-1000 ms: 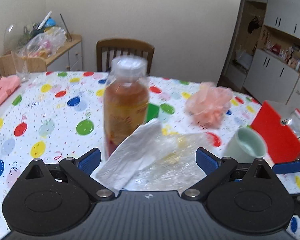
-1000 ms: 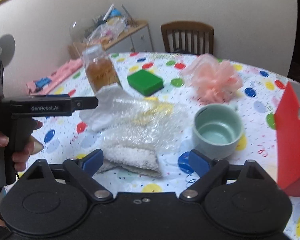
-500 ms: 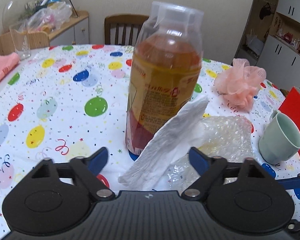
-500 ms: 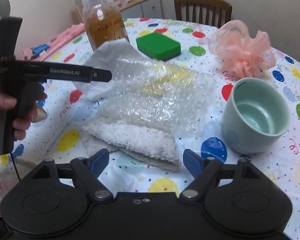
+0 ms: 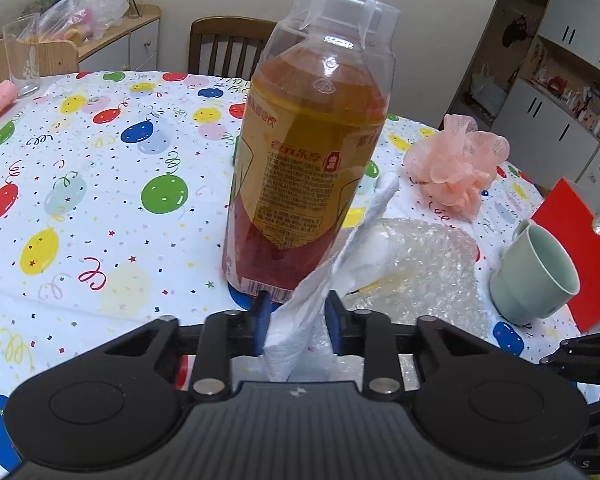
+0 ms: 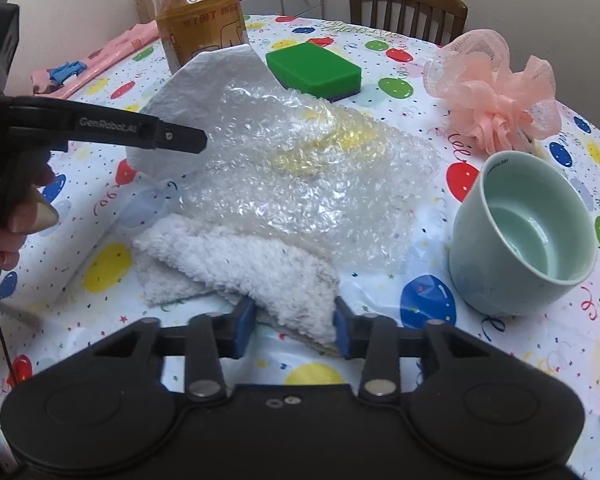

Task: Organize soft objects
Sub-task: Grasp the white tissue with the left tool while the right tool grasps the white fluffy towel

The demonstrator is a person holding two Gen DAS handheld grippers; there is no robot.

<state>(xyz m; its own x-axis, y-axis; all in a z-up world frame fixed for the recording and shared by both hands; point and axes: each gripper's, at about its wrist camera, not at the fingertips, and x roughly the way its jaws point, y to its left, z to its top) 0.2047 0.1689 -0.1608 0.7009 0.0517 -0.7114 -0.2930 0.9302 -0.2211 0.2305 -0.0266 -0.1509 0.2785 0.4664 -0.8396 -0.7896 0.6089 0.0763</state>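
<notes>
Both tongs came down, closing: left tongs [image 5: 296,330] pinch tissue [image 5: 300,320], right tongs [image 6: 294,330] pinch towel [image 6: 260,268]. Grasp step; next, lift gently.

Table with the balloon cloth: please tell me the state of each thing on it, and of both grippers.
left gripper: jaws just closing, pinching the paper towel
right gripper: jaws just closing, around the white fluffy cloth
bottle: upright, capped, partly full
bubble wrap: crumpled, lying over the cloth
mug: upright, empty
green sponge: flat
pink mesh pouf: untouched
</notes>
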